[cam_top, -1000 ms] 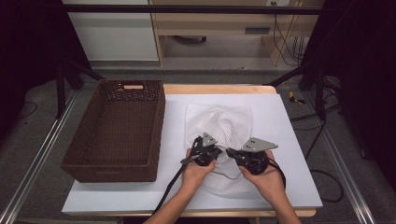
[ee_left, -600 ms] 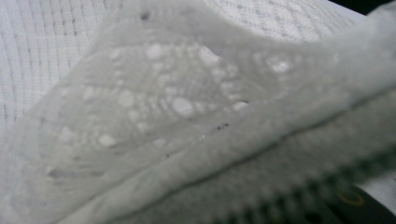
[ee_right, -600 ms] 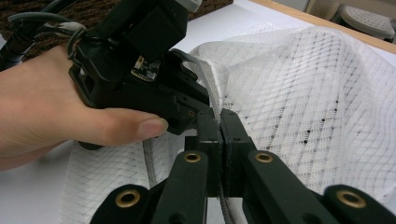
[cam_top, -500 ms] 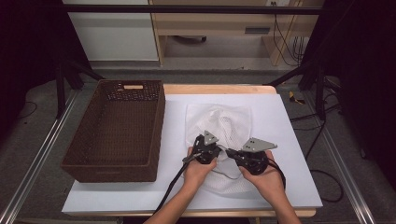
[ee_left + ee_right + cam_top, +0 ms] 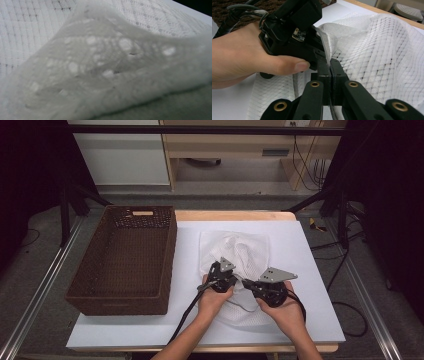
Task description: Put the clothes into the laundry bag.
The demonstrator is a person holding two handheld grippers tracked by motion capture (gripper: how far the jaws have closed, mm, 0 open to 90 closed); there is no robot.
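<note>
- The right gripper [image 5: 329, 72] has its two black jaws pressed together on a thin edge of the white mesh cloth [image 5: 384, 55], which runs up out of the pinch between them.
- Just beyond those jaws, to their left, sits the left gripper [image 5: 322, 56], held in the person's left hand [image 5: 244, 57]; its tip meets the same raised cloth edge, touching or nearly touching the right gripper's tip.
- The left gripper's own jaws are hidden in its view by a blurred fold of the cloth [image 5: 105, 75] lying right against the lens; they are closed, with cloth at their tip.
- In the high view the left gripper [image 5: 223, 276] and the right gripper [image 5: 252, 286] stand side by side over the near half of the cloth [image 5: 245, 250], their tips turned toward each other.
- The cloth spreads from under both grippers away toward the far side of the white table top [image 5: 300, 250], rumpled in the middle.
- Well off to the left of the left gripper stands a brown wicker basket [image 5: 75, 290], apart from the cloth.
</note>
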